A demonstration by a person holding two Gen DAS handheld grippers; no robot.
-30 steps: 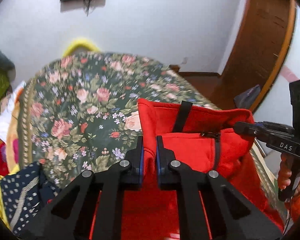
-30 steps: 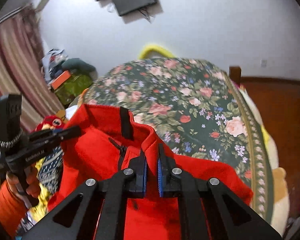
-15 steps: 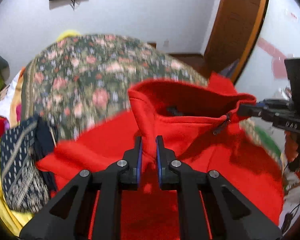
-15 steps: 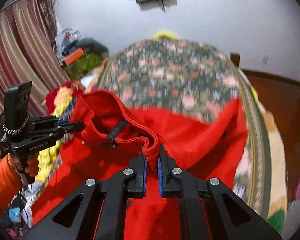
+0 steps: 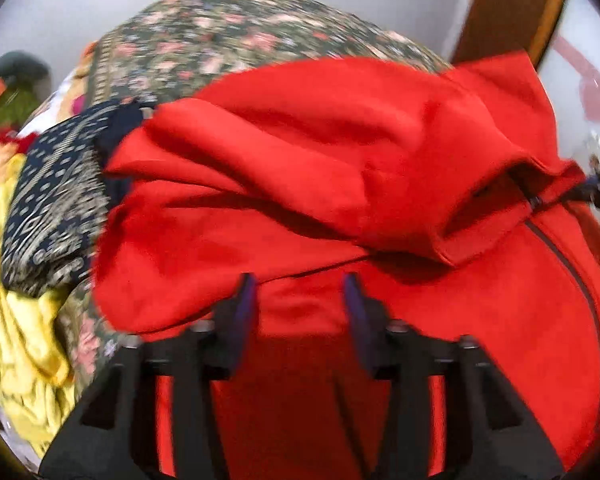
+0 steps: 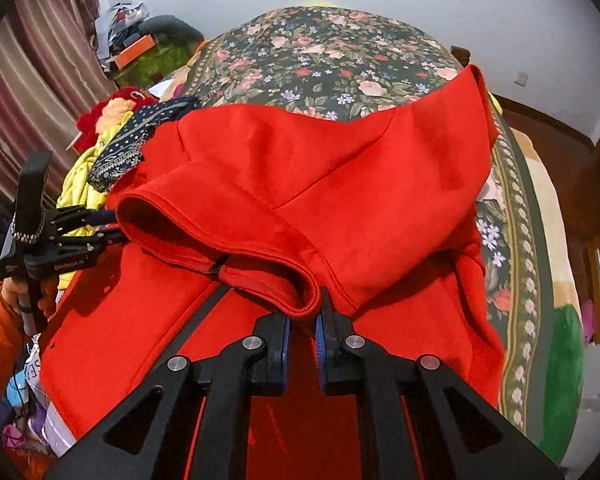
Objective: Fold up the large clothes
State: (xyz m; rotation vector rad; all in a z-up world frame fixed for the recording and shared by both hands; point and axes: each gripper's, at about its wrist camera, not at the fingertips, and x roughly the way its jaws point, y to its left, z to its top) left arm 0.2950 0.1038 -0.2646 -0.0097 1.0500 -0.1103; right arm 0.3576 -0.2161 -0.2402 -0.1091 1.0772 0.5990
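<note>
A large red fleece jacket with a dark zipper lies spread over the near end of a floral bedspread; it also fills the right wrist view. My left gripper is open, its jaws wide apart above the red cloth, holding nothing. It shows at the left of the right wrist view, beside the collar. My right gripper is shut on the jacket's collar edge. Only its tip shows at the right edge of the left wrist view.
A pile of clothes lies at the bed's left: a navy patterned garment, a yellow one, and red and yellow items. A wooden door stands at the right. Striped curtains hang at the left.
My left gripper has opened and let go of the jacket's collar. The jacket has been laid down flatter over the bed. My right gripper keeps its hold.
</note>
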